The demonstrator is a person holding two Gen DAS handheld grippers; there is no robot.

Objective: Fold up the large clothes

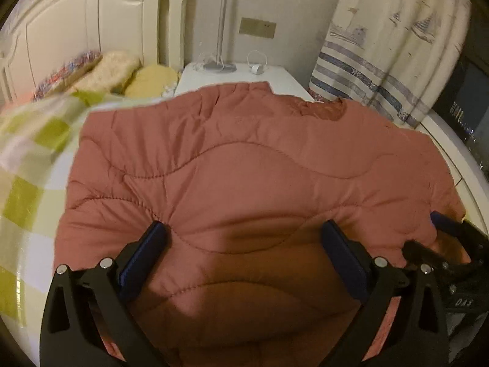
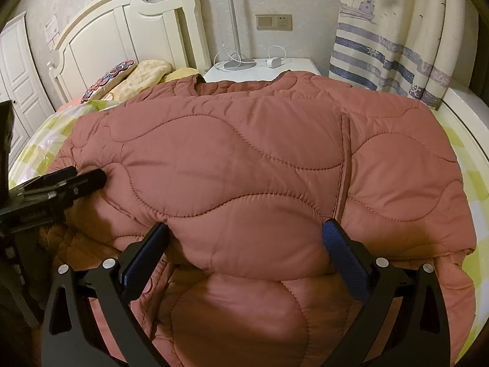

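A rust-pink quilted jacket (image 1: 244, 153) (image 2: 244, 153) lies spread on the bed. In the right wrist view its upper layer is folded over a lower one, the fold edge running near my fingers. My left gripper (image 1: 244, 231) is open, its blue-padded fingers set wide on the jacket's near part. My right gripper (image 2: 244, 229) is also open, straddling the bulging fold edge. Each gripper shows in the other's view: the right gripper (image 1: 423, 232) at the jacket's right edge, the left gripper (image 2: 87, 173) at its left edge.
The bed has a green-checked sheet (image 1: 27, 159) (image 2: 470, 189), pillows (image 2: 143, 73) and a white headboard (image 2: 122, 30) at the back left. Behind the jacket stands a white nightstand (image 2: 293, 67) with a lamp base and charger. A striped curtain (image 2: 397, 46) hangs at the right.
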